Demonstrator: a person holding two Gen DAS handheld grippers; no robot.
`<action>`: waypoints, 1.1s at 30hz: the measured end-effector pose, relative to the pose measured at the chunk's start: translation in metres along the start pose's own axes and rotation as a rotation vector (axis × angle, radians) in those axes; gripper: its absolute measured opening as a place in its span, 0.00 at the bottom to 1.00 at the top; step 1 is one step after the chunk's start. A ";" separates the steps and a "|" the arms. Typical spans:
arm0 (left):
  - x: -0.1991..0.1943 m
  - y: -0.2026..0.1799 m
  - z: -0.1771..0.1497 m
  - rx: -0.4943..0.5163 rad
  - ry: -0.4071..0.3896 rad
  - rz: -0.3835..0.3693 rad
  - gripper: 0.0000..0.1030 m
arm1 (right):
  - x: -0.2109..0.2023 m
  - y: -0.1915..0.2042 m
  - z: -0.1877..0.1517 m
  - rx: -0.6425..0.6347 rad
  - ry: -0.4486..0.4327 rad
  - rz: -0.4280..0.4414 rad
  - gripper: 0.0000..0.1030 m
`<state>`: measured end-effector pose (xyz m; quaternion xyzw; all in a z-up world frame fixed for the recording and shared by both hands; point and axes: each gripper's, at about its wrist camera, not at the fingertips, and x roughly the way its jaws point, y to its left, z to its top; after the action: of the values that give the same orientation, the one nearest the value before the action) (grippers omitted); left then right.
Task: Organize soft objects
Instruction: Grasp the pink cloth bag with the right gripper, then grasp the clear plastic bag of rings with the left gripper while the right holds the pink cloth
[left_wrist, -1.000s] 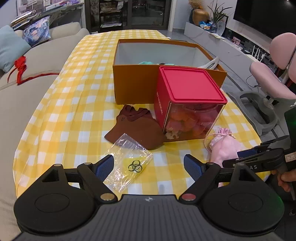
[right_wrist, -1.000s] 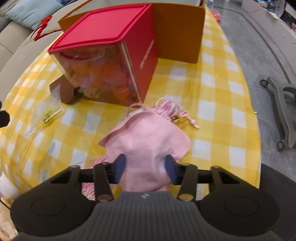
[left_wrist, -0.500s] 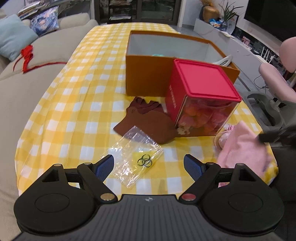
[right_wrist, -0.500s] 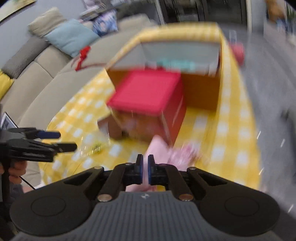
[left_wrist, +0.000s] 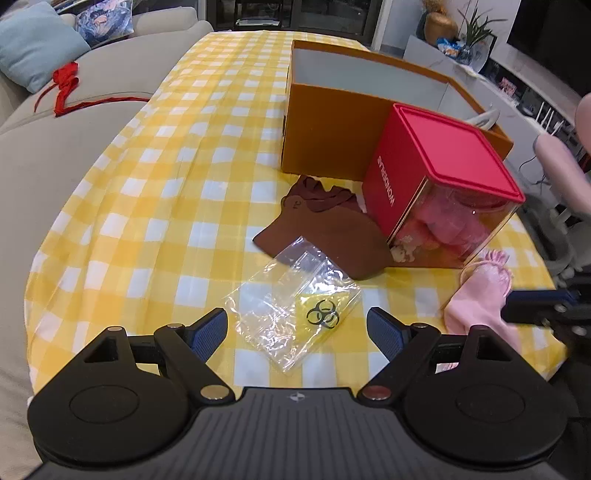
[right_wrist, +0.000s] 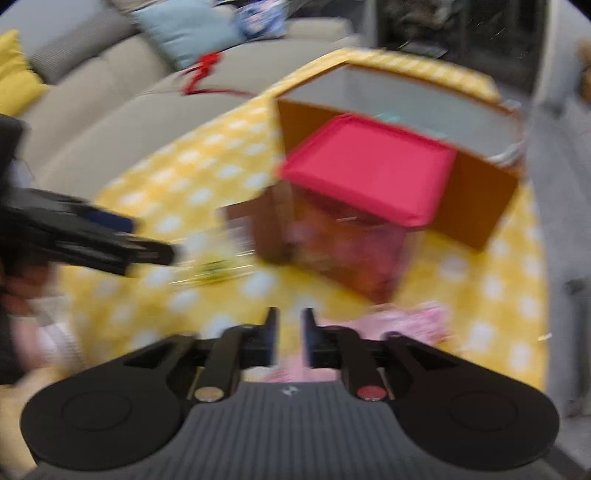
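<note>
My left gripper (left_wrist: 295, 326) hangs open just above a clear plastic bag (left_wrist: 295, 306) with a black biohazard mark, nothing between its fingers. Beyond the bag a brown cloth pouch (left_wrist: 332, 229) lies against a red-lidded clear box (left_wrist: 443, 177) full of pink and orange soft things. A pink cloth (left_wrist: 484, 299) lies at the table's right edge, right by my right gripper's dark finger (left_wrist: 532, 306). In the blurred right wrist view my right gripper (right_wrist: 290, 325) has its jaws opening. Tablecloth shows in the gap between the tips, with the pink cloth (right_wrist: 406, 317) just under and behind them.
An open orange box (left_wrist: 351, 110) with a grey inside stands behind the red-lidded box on the yellow checked tablecloth (left_wrist: 166, 184). A beige sofa (left_wrist: 55, 155) with a red ribbon runs along the left. A pink chair (left_wrist: 565, 166) is off the right edge.
The right gripper shut on the pink cloth and rose, swinging its view up; its jaws have now parted again. The left gripper came closer over the plastic bag.
</note>
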<state>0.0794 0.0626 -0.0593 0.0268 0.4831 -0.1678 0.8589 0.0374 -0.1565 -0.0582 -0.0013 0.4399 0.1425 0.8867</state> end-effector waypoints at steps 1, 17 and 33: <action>-0.001 0.001 0.001 -0.005 -0.004 -0.008 0.97 | 0.004 -0.008 -0.003 0.016 0.007 -0.062 0.79; 0.003 -0.006 0.002 0.006 0.012 -0.046 0.97 | 0.028 -0.036 -0.035 0.255 0.222 -0.001 0.93; -0.001 0.001 0.006 -0.056 0.001 -0.008 0.97 | 0.023 -0.020 -0.031 0.152 0.213 0.050 0.04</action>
<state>0.0837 0.0624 -0.0555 0.0008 0.4880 -0.1576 0.8585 0.0313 -0.1735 -0.0979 0.0617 0.5410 0.1297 0.8287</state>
